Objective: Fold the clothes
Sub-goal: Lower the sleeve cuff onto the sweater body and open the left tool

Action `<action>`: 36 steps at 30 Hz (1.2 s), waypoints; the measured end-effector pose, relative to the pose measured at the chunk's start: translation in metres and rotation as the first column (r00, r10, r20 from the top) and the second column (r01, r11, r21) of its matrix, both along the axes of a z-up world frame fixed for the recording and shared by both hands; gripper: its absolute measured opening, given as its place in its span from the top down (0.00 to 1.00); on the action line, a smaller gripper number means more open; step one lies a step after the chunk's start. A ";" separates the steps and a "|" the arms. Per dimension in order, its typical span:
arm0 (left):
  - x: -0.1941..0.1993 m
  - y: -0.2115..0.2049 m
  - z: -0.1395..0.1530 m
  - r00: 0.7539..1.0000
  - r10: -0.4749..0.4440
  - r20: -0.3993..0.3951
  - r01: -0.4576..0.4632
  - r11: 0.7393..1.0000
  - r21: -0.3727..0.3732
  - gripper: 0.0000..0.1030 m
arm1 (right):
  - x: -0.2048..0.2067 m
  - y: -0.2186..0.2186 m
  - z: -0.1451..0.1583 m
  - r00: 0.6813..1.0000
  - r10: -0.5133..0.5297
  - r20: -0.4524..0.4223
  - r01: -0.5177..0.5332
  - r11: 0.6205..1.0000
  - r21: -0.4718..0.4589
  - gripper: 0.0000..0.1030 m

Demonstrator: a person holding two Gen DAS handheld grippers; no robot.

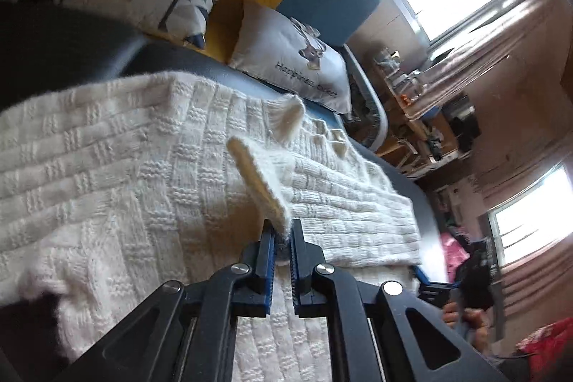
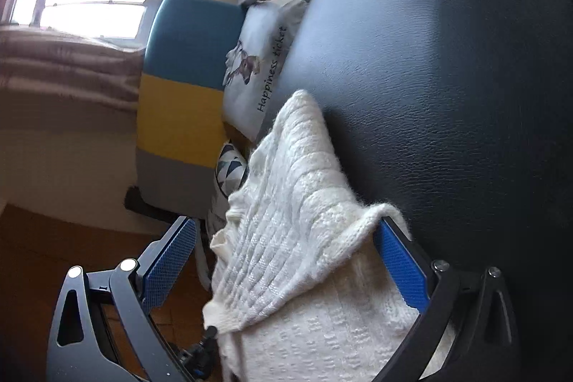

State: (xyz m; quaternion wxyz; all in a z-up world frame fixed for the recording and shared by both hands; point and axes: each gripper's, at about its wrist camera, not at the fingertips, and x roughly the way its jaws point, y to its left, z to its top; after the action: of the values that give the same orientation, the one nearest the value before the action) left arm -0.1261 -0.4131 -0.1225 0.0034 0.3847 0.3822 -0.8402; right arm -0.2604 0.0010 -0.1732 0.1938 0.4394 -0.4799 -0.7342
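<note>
White knitted sweater (image 1: pixel 107 167): we find it spread across the dark padded surface (image 2: pixel 447 77), filling the left and centre of the left wrist view. Left gripper (image 1: pixel 283 231), lower centre: fingers clenched on a raised ribbed edge of the knit. Right gripper (image 2: pixel 286 256): fingers spread wide, the sweater lying between them, one blue pad against it at lower right. Printed pillow (image 1: pixel 297 59) beyond, upper centre.

white knit sweater (image 1: pixel 143 167) lies spread on dark leather-like surface (image 2: pixel 447 77).
</note>
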 end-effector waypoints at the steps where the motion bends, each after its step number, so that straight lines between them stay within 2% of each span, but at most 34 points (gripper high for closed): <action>1: -0.001 -0.003 0.000 1.000 -0.003 -0.002 0.003 1.000 0.010 0.95 | 0.000 -0.003 0.001 1.000 0.009 -0.010 -0.009 1.000 0.020 0.02; 3: -0.005 -0.005 0.001 1.000 -0.020 0.005 0.020 0.999 0.032 0.93 | 0.001 -0.007 0.003 0.999 0.030 -0.026 -0.028 0.998 0.062 0.02; 4: -0.007 -0.005 0.000 0.999 -0.027 0.019 0.026 0.999 0.028 0.89 | 0.000 -0.009 0.005 0.999 0.041 -0.031 -0.038 0.996 0.085 0.07; 6: -0.013 -0.005 -0.002 0.998 -0.031 0.055 0.031 1.000 0.006 0.88 | -0.001 -0.012 0.006 0.998 0.058 -0.030 -0.053 0.990 0.134 0.17; 8: -0.016 -0.002 -0.003 0.996 -0.015 0.093 0.020 0.998 -0.051 0.88 | -0.003 -0.014 0.005 0.997 0.076 -0.028 -0.070 0.983 0.167 0.41; 9: -0.017 -0.001 -0.004 0.994 -0.006 0.111 0.015 0.997 -0.081 0.90 | -0.003 -0.015 0.005 0.996 0.085 -0.027 -0.079 0.979 0.185 0.50; 10: -0.018 0.002 -0.003 0.994 -0.007 0.109 0.020 0.993 -0.117 0.94 | -0.003 -0.015 0.005 0.995 0.095 -0.025 -0.088 0.975 0.203 0.75; 11: -0.016 0.005 0.002 0.996 -0.015 0.087 0.028 0.989 -0.148 0.94 | -0.004 -0.016 0.005 0.994 0.103 -0.025 -0.095 0.971 0.218 0.80; 14: -0.006 0.018 0.030 0.999 -0.032 -0.043 0.022 0.974 -0.225 0.94 | -0.008 -0.021 0.004 0.991 0.130 -0.029 -0.118 0.959 0.258 0.80; 17: 0.007 0.031 0.064 0.979 -0.056 -0.196 -0.005 0.954 -0.299 0.94 | -0.008 -0.020 0.010 0.988 0.147 -0.046 -0.128 0.947 0.296 0.81; 18: 0.007 0.035 0.068 0.977 -0.063 -0.204 -0.006 0.947 -0.322 0.94 | -0.006 -0.017 0.012 0.987 0.150 -0.054 -0.127 0.946 0.298 0.81; 21: -0.004 0.034 0.052 0.991 -0.080 -0.108 0.039 0.942 -0.335 0.94 | -0.007 -0.013 0.014 0.987 0.156 -0.051 -0.134 0.947 0.293 0.80; 22: -0.006 0.032 0.043 0.994 -0.079 -0.076 0.051 0.946 -0.321 0.94 | -0.008 -0.012 0.014 0.987 0.157 -0.045 -0.138 0.949 0.285 0.77; 25: -0.004 0.024 0.028 0.997 -0.055 -0.053 0.039 0.963 -0.265 0.94 | -0.007 -0.004 0.013 0.988 0.152 -0.027 -0.142 0.964 0.224 0.69; 27: -0.002 0.019 0.020 0.998 -0.033 -0.047 0.021 0.972 -0.234 0.94 | -0.002 0.004 0.016 0.988 0.152 -0.033 -0.143 0.972 0.188 0.68; 28: -0.001 0.016 0.017 0.999 -0.025 -0.040 0.016 0.976 -0.219 0.94 | 0.001 0.007 0.018 0.988 0.152 -0.038 -0.144 0.975 0.171 0.59; 29: -0.001 0.014 0.014 0.999 -0.018 -0.034 0.011 0.978 -0.209 0.94 | 0.004 0.010 0.020 0.987 0.154 -0.043 -0.145 0.978 0.152 0.45; 31: -0.001 0.011 0.010 1.000 -0.009 -0.027 0.004 0.982 -0.190 0.94 | 0.010 0.013 0.023 0.986 0.160 -0.056 -0.153 0.983 0.105 0.34; 33: -0.002 0.009 0.007 1.000 -0.007 -0.029 0.002 0.985 -0.174 0.94 | 0.014 0.012 0.022 0.982 0.174 -0.067 -0.173 0.985 0.022 0.32; 35: -0.004 0.006 0.002 1.000 -0.003 -0.018 0.001 0.991 -0.134 0.94 | 0.015 0.010 0.016 0.986 0.159 -0.057 -0.163 0.985 -0.065 0.18; 36: -0.004 0.004 0.000 1.000 0.004 -0.013 -0.006 0.994 -0.113 0.94 | 0.013 0.008 0.012 0.987 0.153 -0.047 -0.156 0.984 -0.089 0.16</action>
State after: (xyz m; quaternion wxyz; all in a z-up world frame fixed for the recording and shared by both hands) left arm -0.1303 -0.4087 -0.1225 0.0248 0.3776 0.3348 -0.8629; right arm -0.2470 0.0086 -0.1607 0.2800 0.4510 -0.4737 -0.7027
